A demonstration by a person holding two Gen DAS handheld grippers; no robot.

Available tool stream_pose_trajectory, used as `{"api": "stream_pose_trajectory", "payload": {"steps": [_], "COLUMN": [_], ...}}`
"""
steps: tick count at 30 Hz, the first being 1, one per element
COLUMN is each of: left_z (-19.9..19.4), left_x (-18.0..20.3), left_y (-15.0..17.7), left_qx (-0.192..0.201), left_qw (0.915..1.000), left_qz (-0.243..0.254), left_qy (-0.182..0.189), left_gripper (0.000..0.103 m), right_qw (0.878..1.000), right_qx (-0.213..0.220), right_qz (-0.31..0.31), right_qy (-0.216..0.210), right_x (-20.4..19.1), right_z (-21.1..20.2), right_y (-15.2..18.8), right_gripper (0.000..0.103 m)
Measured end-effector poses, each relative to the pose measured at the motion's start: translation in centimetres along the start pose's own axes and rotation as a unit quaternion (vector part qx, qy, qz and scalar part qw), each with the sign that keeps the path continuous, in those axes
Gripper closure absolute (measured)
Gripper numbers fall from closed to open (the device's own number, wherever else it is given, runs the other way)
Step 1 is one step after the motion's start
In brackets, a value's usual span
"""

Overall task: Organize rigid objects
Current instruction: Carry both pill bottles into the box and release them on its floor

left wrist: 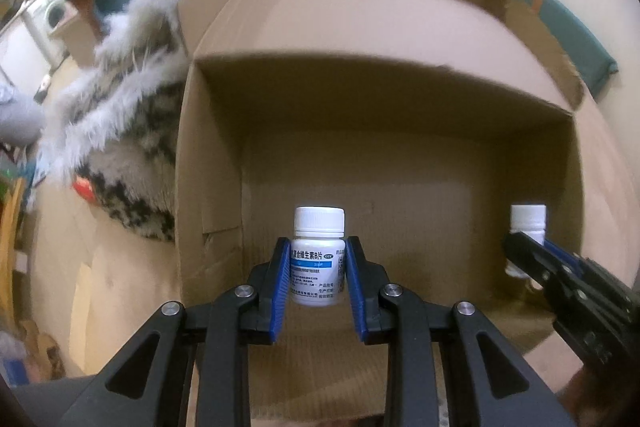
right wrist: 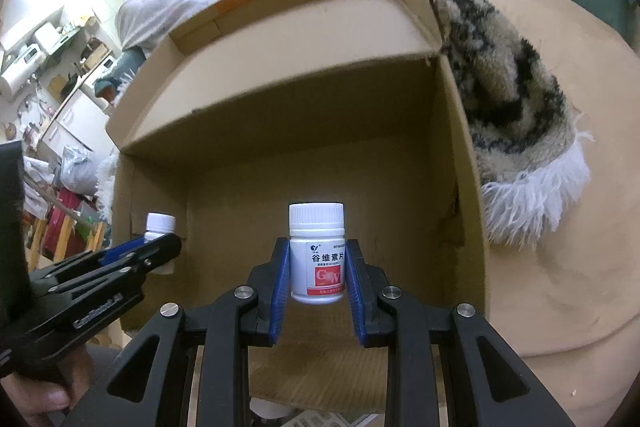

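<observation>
The left gripper (left wrist: 318, 281) pointed steeply downward, its blue pads (left wrist: 282, 287) clamped on something held upright. Beside it, the right gripper (right wrist: 317, 277) matched that pose and grip. A hand (right wrist: 38, 393) gripped the left handle.

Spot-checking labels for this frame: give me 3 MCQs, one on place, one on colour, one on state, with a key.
1. Where are both bottles?
A. Over the open box
B. On the blanket
C. On the floor

2. What colour is the band on the left bottle's label?
A. Red
B. Blue
C. Green

3. What is the right gripper doing?
A. Open, empty
B. Shut, empty
C. Shut on a bottle

Key:
1 A: the left bottle and right bottle both show the box interior behind them.
2 B: the left bottle has a blue band; the right one has a red patch.
3 C: the right gripper has its fingers against the bottle's sides; the left gripper grips likewise.
</observation>
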State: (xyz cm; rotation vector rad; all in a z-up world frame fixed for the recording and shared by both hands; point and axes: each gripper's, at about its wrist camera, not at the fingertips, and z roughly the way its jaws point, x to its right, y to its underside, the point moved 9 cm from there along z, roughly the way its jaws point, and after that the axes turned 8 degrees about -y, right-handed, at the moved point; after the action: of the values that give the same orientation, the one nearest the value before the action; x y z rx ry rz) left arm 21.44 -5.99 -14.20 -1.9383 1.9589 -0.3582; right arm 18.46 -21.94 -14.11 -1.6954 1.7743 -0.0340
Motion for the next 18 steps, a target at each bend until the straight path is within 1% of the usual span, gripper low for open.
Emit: {"api": "stream_pose_trajectory", "payload": {"steps": [2, 5, 8, 11, 18], "left_z": [0.6, 0.8, 0.8, 1.0, 2.0], "left_x": [0.0, 0.0, 0.2, 0.5, 1.4], "left_y": [0.1, 0.1, 0.4, 0.5, 1.0], "left_qx": [-0.005, 0.001, 0.011, 0.01, -0.012], "left_qw": [1.0, 1.0, 0.9998, 0.9997, 0.9997], "left_qz": [-0.004, -0.002, 0.012, 0.018, 0.02], "left_qy": [0.004, 0.003, -0.007, -0.013, -0.003], "left_gripper": [0.079, 0.079, 0.079, 0.078, 0.078], "right_qw": [1.0, 1.0, 0.999, 0.999, 0.996], "right_qx": [-0.006, -0.019, -0.034, -0.05, -0.08], "right_qz": [-0.006, -0.015, -0.018, -0.014, 0.0], "right_qy": [0.001, 0.005, 0.007, 0.012, 0.026], "right_x": [-0.1, -0.4, -0.4, -0.1, 0.6], "right_z": [0.4, 1.2, 2.0, 3.0, 4.6], "right_y": [0.2, 0.5, 0.9, 1.2, 1.9], "right_gripper": [0.075, 0.075, 0.075, 0.075, 0.075]}}
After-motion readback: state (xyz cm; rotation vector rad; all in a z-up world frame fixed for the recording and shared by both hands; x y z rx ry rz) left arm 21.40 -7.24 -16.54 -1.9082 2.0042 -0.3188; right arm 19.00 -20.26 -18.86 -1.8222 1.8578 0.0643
